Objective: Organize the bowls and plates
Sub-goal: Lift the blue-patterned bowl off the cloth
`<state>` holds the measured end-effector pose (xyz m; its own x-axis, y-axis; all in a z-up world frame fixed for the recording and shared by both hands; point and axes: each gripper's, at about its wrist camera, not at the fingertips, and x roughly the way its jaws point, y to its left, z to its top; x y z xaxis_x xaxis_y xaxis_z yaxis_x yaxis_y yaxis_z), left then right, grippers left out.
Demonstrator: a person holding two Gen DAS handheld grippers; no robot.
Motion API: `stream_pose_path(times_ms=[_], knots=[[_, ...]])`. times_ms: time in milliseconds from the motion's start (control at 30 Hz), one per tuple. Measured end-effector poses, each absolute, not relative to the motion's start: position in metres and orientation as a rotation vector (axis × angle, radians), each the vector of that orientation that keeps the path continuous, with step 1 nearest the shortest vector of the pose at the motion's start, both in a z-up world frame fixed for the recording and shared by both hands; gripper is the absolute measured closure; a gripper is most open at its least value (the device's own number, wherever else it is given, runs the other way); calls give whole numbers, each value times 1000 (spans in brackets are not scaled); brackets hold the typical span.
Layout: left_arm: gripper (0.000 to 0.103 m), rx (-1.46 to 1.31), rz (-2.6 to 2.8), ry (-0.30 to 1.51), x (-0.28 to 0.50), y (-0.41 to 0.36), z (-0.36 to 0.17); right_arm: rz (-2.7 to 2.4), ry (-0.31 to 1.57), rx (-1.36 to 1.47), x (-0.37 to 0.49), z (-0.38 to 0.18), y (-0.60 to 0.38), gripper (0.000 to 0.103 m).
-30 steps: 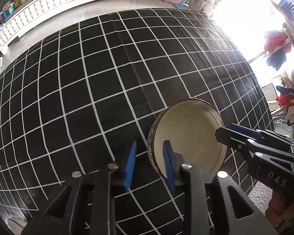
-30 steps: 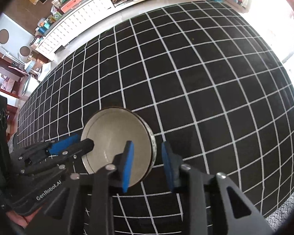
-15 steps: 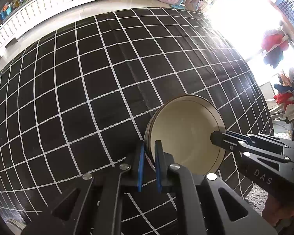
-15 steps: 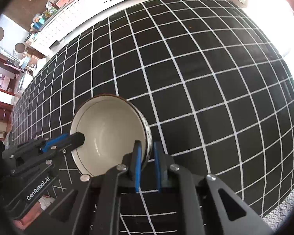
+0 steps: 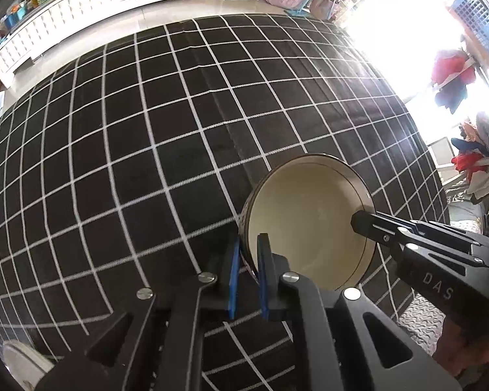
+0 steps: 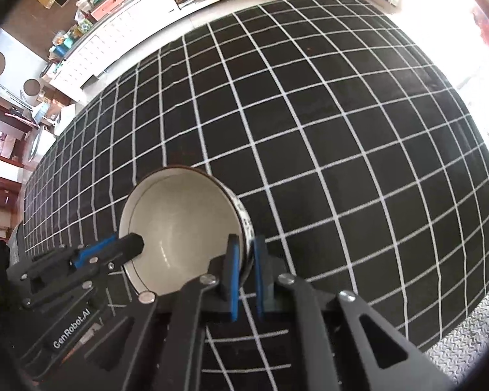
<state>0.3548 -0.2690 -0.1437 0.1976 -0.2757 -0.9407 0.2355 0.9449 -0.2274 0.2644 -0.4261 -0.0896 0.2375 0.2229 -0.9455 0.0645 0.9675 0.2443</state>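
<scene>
A cream bowl (image 5: 306,221) with a dark rim and patterned outside sits over the black grid tablecloth (image 5: 146,130). My left gripper (image 5: 249,241) is shut on the bowl's left rim, one blue pad inside and one outside. In the right wrist view the same bowl (image 6: 179,228) shows with my right gripper (image 6: 246,241) on its right rim; its jaws are still closing, with the rim pinched between the pads. Each gripper also appears in the other's view: the right gripper (image 5: 358,221) at the far rim, the left gripper (image 6: 137,244) likewise.
A white plate's edge (image 5: 22,361) peeks in at the lower left. The tablecloth ends at the right table edge (image 6: 472,309), with grey matting below. White cabinets (image 5: 65,6) and shelves with clutter stand beyond the table's far side.
Both pairs of jaws have gone from open astride the bowl's rim to shut on it. The bowl now sits a little higher in both views.
</scene>
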Motion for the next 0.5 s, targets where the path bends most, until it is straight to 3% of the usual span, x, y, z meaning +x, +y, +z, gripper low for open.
stream_pose_path(times_ms=[500], knots=[[94, -77, -340, 1259, 288, -220, -93, 154, 1259, 223, 208, -39, -393, 92]])
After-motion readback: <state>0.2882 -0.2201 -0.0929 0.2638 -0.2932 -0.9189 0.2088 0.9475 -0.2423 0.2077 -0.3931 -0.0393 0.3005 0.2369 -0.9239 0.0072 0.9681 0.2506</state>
